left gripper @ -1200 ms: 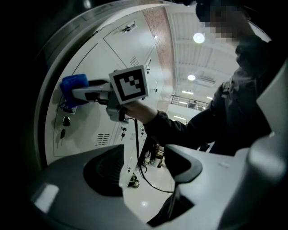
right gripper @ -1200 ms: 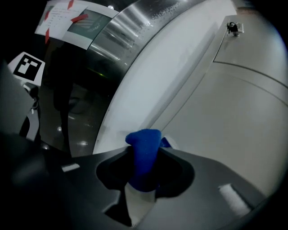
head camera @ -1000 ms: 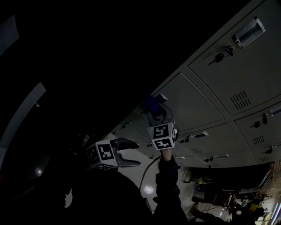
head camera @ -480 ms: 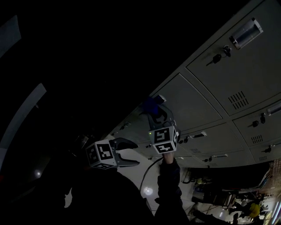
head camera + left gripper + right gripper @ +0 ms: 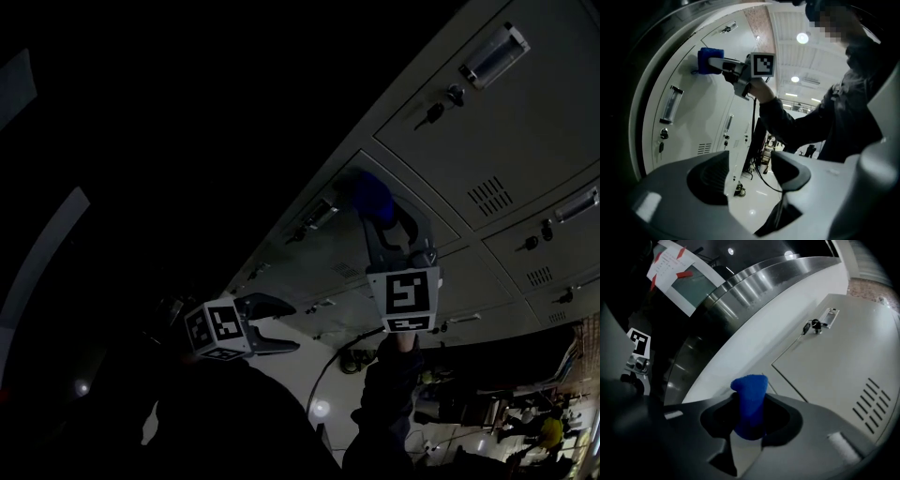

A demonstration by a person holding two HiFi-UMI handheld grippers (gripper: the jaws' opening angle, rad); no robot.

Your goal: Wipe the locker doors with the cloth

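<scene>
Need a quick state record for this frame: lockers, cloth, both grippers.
locker doors: pale grey, all closed
cloth: blue, bunched; in the left gripper view its end appears to touch a door
right gripper: jaws shut on the cloth, raised to the doors
left gripper: jaws apart, nothing between them, held lower and off the doors
lighting: head view very dim, gripper views clearer
</scene>
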